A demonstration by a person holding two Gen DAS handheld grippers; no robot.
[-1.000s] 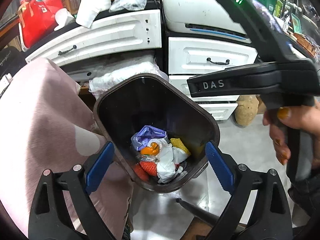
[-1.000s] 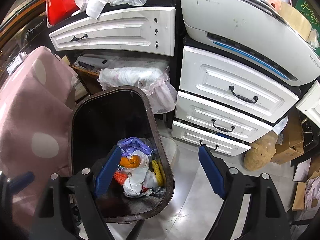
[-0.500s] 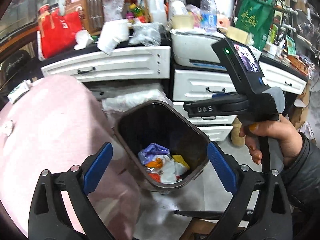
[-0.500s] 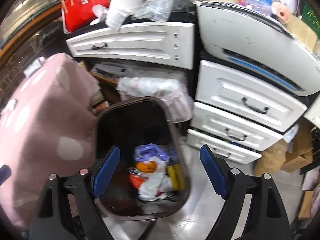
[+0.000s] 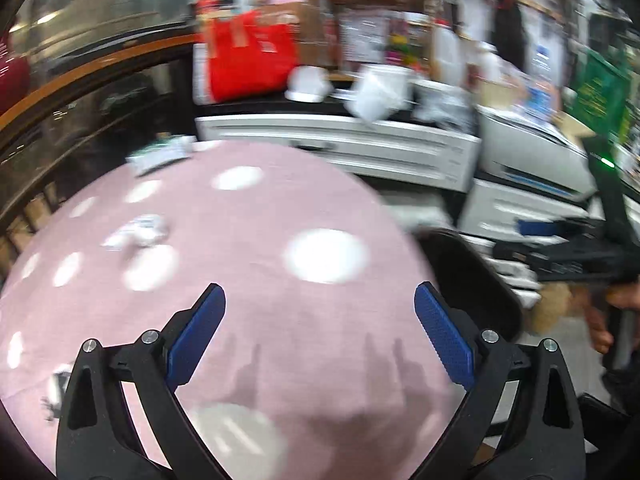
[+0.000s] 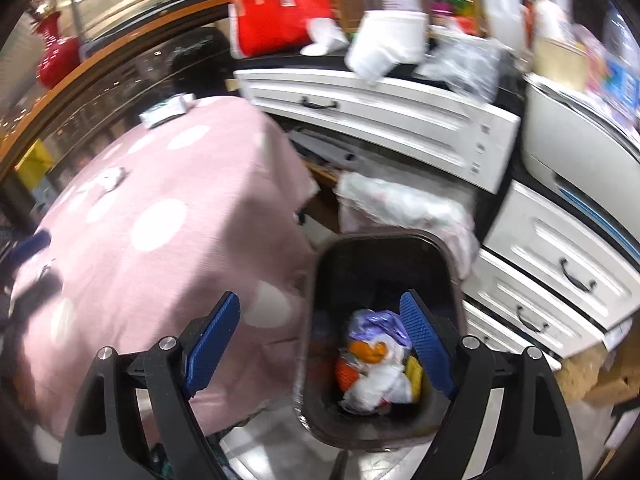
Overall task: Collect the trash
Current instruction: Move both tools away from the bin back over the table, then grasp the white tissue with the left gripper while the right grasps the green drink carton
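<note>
A dark brown trash bin (image 6: 384,248) stands on the floor beside the table, with purple, orange, white and yellow trash (image 6: 376,360) in its bottom. Its rim also shows in the left wrist view (image 5: 476,280). My right gripper (image 6: 320,332) is open and empty, above the bin's left rim. My left gripper (image 5: 318,328) is open and empty over the pink polka-dot tablecloth (image 5: 248,272). A crumpled white scrap (image 5: 140,232) lies on the cloth at the far left; it also shows in the right wrist view (image 6: 106,180). The right gripper's body (image 5: 580,256) shows at the right.
A small white and green box (image 6: 168,110) lies at the table's far edge. White drawer cabinets (image 6: 380,104) stand behind the bin, with a red bag (image 6: 280,12), white cups and bottles on top. A plastic-wrapped bundle (image 6: 404,204) lies under the cabinet.
Both grippers have risen and swung left, away from the bin. The left wrist view now faces the tabletop instead of the bin. Both stay open and empty.
</note>
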